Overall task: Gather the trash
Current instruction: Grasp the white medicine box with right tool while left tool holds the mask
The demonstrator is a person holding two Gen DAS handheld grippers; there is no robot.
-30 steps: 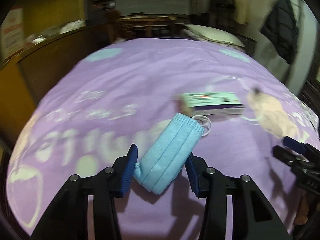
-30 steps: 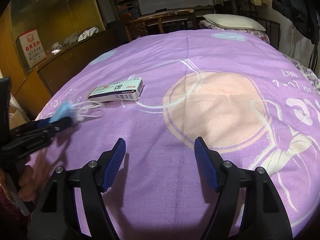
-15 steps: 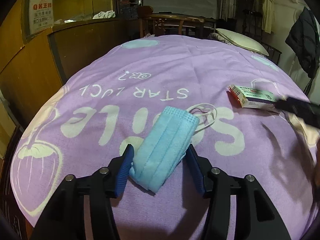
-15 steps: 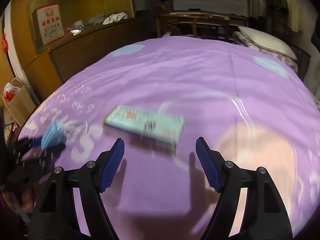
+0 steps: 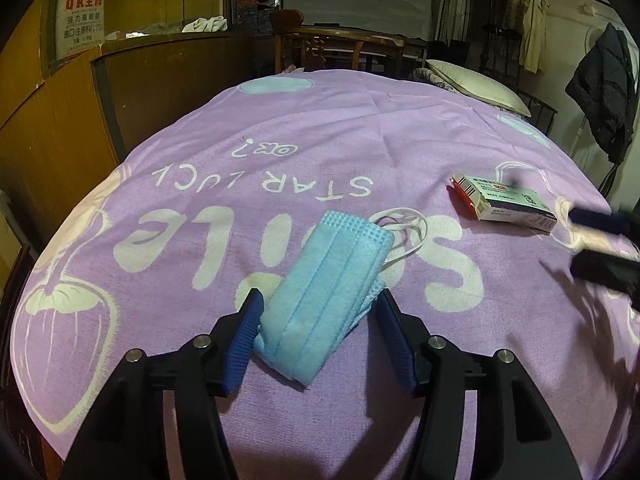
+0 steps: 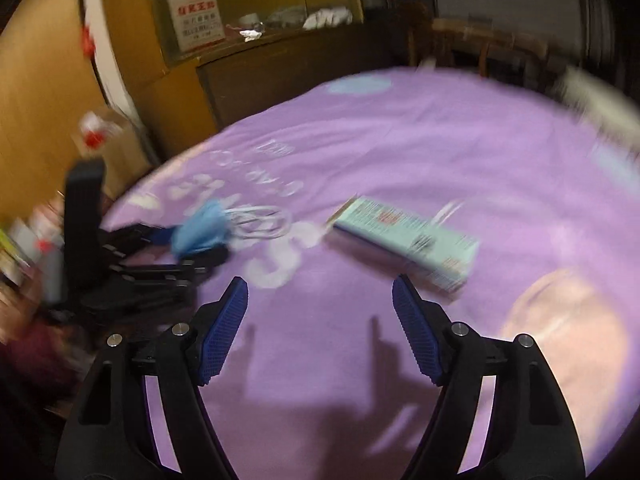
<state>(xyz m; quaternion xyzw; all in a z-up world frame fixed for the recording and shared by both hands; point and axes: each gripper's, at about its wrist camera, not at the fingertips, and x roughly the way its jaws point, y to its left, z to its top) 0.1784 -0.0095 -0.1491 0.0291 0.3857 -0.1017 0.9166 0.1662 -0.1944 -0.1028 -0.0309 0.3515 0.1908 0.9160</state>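
Between the blue pads of the left gripper (image 5: pixel 318 320), a folded blue face mask (image 5: pixel 326 294) is clamped, its pleated body angled up and to the right beyond the fingertips, its white ear loops (image 5: pixel 404 228) trailing onto the purple bedspread (image 5: pixel 280 152). Farther out and to the right of those fingers lies a small pale-green medicine box (image 5: pixel 504 204), flat on the cloth, one end printed red and barcoded. The left-wrist view alone shows the white lettering of the spread sharply, a pillow (image 5: pixel 476 86) at the far edge and a dark jacket (image 5: pixel 604 92) hanging beyond.

The right-wrist view, blurred, shows what the other cannot: the left gripper (image 6: pixel 200 246) from the side, to the left of the right fingers, with the mask (image 6: pixel 202 228) bunched at its tips. The right gripper (image 6: pixel 320 300) hangs with fingers spread wide and nothing between them; the box (image 6: pixel 408 240) lies just beyond its right finger (image 6: pixel 416 336). A wooden cabinet (image 6: pixel 280 72) stands behind.
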